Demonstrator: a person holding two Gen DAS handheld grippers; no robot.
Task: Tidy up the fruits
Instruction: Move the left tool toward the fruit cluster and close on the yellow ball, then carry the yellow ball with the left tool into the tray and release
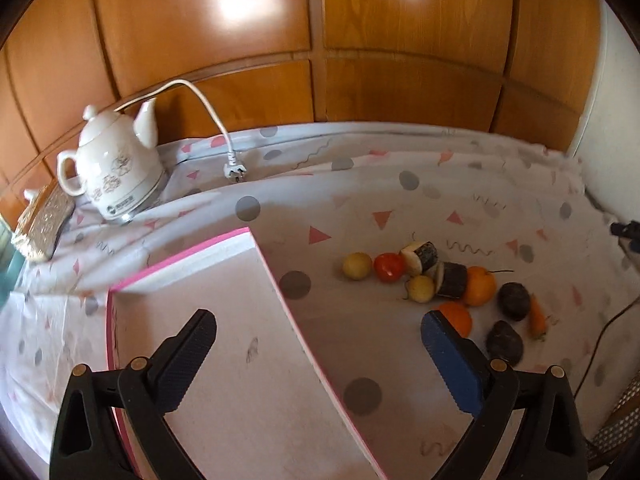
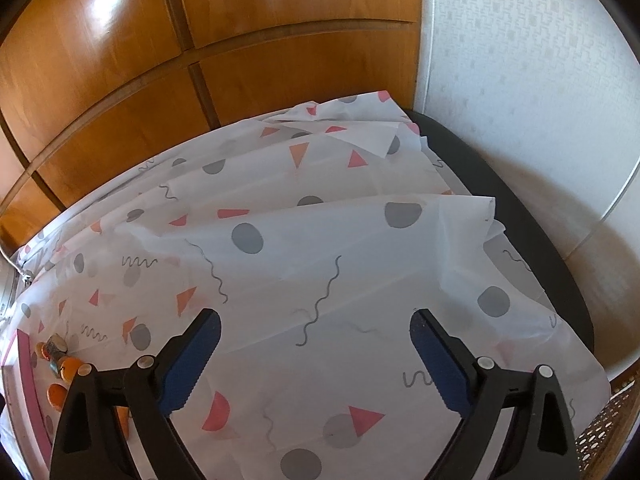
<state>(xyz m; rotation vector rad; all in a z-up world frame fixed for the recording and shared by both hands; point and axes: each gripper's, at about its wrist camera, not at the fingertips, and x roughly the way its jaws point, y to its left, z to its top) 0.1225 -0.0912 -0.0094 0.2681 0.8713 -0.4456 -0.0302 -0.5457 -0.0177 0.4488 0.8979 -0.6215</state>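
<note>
bare tablecloth lies ahead of the right gripper, nothing on it. to the left, pink box wall blocks the way beside clustered fruits; kettle and plug stand far back.

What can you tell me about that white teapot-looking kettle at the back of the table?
The kettle is glossy white ceramic by the look of it, printed with faint floral outlines and a small logo near the bottom. It has a knobbed lid, a curved spout and a loop handle, and stands upright on a shiny metal base on the patterned tablecloth, close to the wooden panelling. Beside it lies a white power cord, its plug unplugged.
</note>
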